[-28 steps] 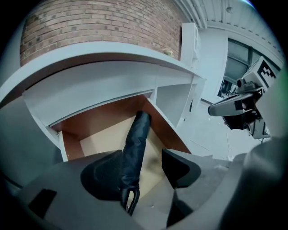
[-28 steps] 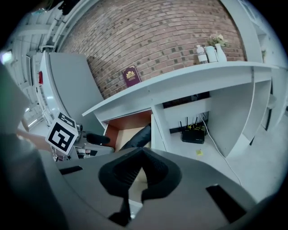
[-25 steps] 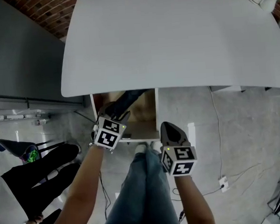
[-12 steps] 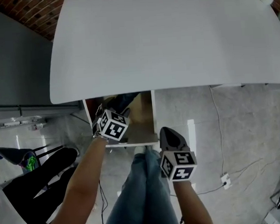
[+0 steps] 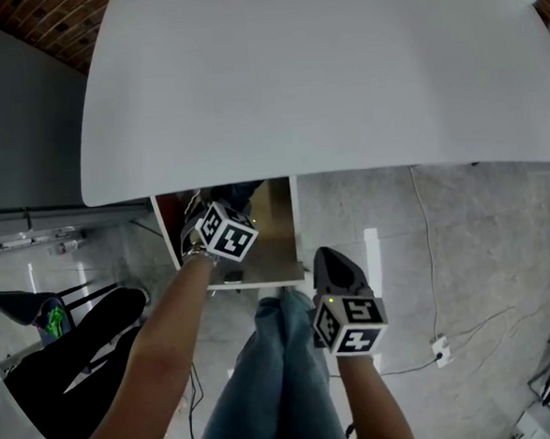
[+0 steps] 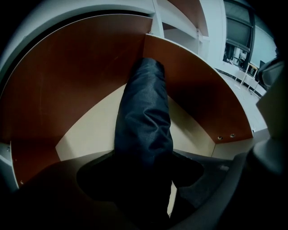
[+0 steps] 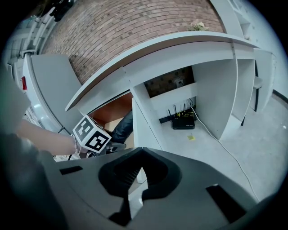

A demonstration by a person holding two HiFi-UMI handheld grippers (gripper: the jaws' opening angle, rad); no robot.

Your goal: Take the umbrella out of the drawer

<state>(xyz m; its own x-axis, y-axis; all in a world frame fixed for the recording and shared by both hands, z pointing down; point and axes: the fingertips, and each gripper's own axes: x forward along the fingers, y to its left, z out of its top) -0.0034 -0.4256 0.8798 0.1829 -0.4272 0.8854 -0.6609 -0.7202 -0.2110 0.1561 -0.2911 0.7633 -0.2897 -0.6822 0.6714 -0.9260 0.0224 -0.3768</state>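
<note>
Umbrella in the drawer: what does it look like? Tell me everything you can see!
The umbrella is folded shut, a long bundle of dark blue, wrinkly cloth. It lies lengthwise on the pale floor of the open drawer, with its far end tucked into the corner where the reddish-brown walls meet. Its near end runs between the jaws of the left gripper, which have just been opening wide. Whether they touch it is unclear. No handle shows.

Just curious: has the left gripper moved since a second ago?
Yes: the left gripper went deeper into the open wooden drawer; its fingers have just been opening, dark folded umbrella between them.
</note>
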